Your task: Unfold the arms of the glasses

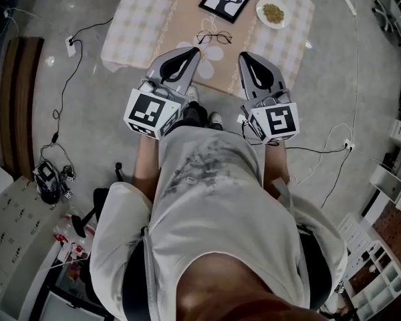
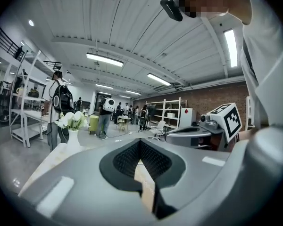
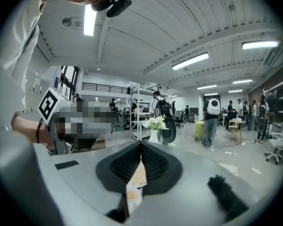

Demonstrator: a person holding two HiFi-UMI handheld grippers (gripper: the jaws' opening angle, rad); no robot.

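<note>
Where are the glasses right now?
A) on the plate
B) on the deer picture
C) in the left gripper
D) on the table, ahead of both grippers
D: the glasses lie on the table, beyond the shut left gripper and right gripper, touched by neither.

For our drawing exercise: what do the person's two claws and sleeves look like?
The left claw and right claw are smooth grey shells tapering to a point, each with a black, ribbed, teardrop-shaped inset. Each carries a white cube with black square markers at its rear. The person wears a pale short-sleeved T-shirt with a faint grey print.
</note>
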